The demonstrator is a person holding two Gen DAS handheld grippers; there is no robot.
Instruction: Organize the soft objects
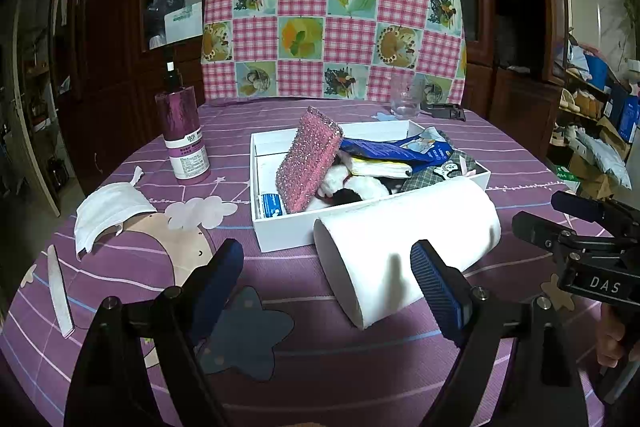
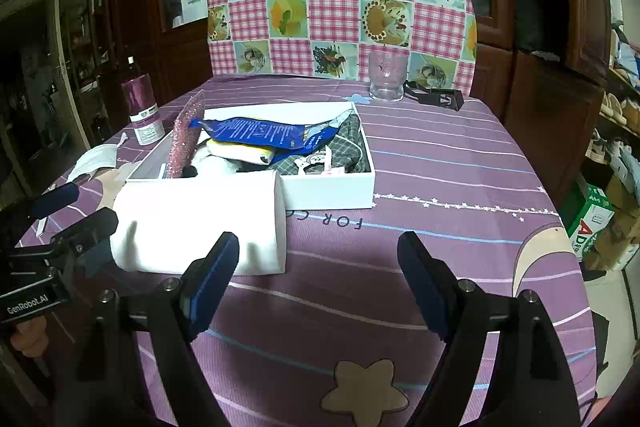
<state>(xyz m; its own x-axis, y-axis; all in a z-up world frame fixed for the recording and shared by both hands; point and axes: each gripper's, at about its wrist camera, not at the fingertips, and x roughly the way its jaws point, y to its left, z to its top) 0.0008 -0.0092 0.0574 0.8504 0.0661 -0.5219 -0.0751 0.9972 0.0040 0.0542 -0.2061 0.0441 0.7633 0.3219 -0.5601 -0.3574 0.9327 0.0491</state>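
A box (image 1: 280, 231) sits mid-bench (image 2: 440, 163), with a sponge (image 1: 308, 163) leaning upright at its left end and packets (image 1: 384, 149) and cloth (image 2: 348, 147) piled to its right. A paper roll (image 1: 404, 239) lies against the box's near wall. A mask (image 1: 106, 211) and a canister (image 1: 182, 135) lie toward the left edge; a glass (image 2: 386, 77) stands near the far edge.

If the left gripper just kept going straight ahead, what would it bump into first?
Probably the white paper roll. The open left gripper points between its own fingers toward the roll's near end, with the white box right behind. Depth is hard to judge, so it might graze the purple tablecloth first.
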